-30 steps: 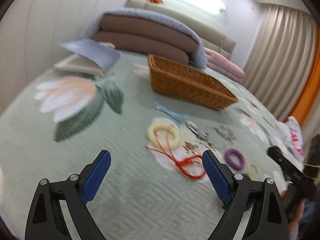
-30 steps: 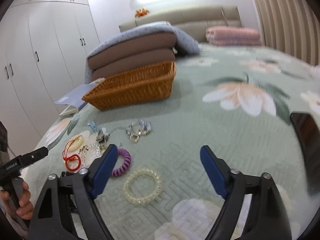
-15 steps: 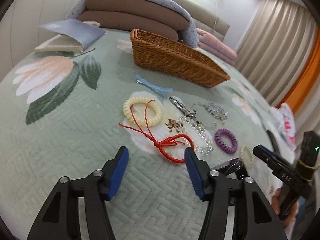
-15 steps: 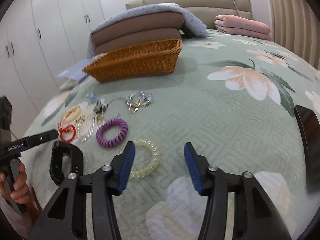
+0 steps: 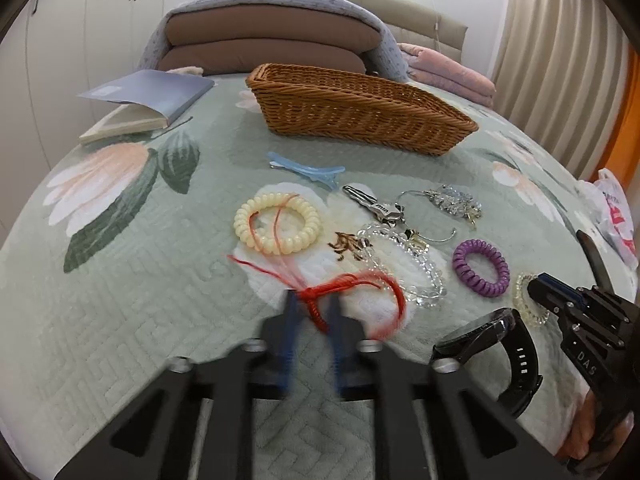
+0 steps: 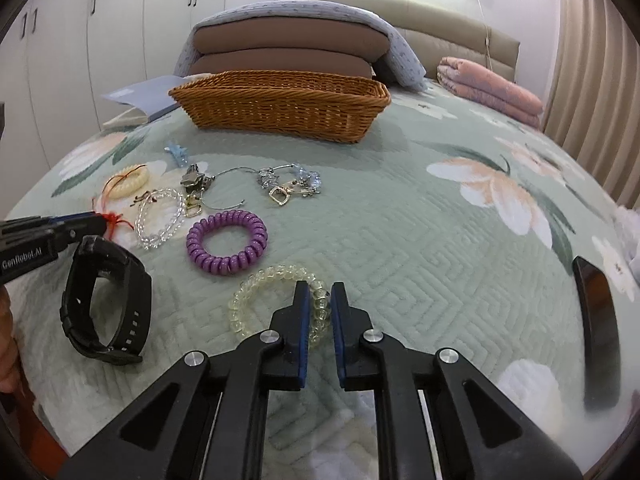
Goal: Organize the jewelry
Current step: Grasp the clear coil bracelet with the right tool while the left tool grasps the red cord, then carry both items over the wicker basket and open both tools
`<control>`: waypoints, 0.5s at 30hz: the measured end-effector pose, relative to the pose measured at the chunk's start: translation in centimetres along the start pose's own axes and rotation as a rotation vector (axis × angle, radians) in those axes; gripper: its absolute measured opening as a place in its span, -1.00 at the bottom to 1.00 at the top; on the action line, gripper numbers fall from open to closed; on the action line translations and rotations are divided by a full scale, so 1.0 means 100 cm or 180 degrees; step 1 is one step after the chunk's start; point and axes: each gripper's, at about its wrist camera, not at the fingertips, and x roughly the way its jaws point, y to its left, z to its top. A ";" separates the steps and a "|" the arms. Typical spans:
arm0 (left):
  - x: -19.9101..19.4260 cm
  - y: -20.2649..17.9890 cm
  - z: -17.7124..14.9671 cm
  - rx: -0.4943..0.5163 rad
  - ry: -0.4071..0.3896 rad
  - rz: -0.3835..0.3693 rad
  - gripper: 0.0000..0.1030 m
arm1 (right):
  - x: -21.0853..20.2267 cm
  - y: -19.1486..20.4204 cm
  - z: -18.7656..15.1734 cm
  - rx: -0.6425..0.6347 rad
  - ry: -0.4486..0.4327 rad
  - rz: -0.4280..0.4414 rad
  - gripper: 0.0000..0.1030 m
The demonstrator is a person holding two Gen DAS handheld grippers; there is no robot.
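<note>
Red cord bracelet [image 5: 352, 292] pinched in your left gripper [image 5: 314, 314], pale yellow coil band [image 6: 276, 300] pinched in your right gripper [image 6: 320, 300], jaws just closed, wicker basket [image 6: 280, 108] beyond.

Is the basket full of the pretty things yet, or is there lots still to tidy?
Nothing looks put away yet: no jewelry shows in the wicker basket. The left gripper has just closed on the red cord, the right gripper on the clear bracelet. The purple coil, cream coil and black watch still wait on the bed.
</note>
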 end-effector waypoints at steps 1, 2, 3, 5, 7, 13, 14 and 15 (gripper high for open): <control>-0.001 0.001 0.000 -0.0005 -0.0013 -0.0032 -0.90 | -0.001 0.000 0.000 0.0001 -0.0017 0.0014 -0.78; -0.003 0.002 0.000 -0.0013 -0.0028 -0.0061 -0.92 | -0.002 -0.001 0.000 0.0018 -0.0029 0.0038 -0.79; -0.004 0.002 -0.001 -0.0026 -0.0047 -0.0101 -0.92 | -0.003 -0.002 0.000 0.0042 -0.0036 0.0061 -0.79; -0.009 0.003 0.000 -0.0057 -0.0106 -0.0195 -0.92 | -0.007 -0.006 0.003 0.0116 -0.0067 0.0132 -0.79; -0.014 0.001 0.003 -0.0049 -0.0166 -0.0213 -0.92 | -0.013 -0.010 0.009 0.0187 -0.0121 0.0204 -0.79; -0.035 -0.001 0.021 -0.0043 -0.0396 -0.0322 -0.92 | -0.032 -0.011 0.041 0.0157 -0.0347 0.0214 -0.79; -0.039 -0.001 0.027 -0.0034 -0.0440 -0.0334 -0.92 | -0.033 -0.010 0.049 0.0135 -0.0383 0.0223 -0.79; -0.043 -0.002 0.035 -0.0023 -0.0495 -0.0344 -0.92 | -0.035 -0.009 0.060 0.0105 -0.0431 0.0229 -0.79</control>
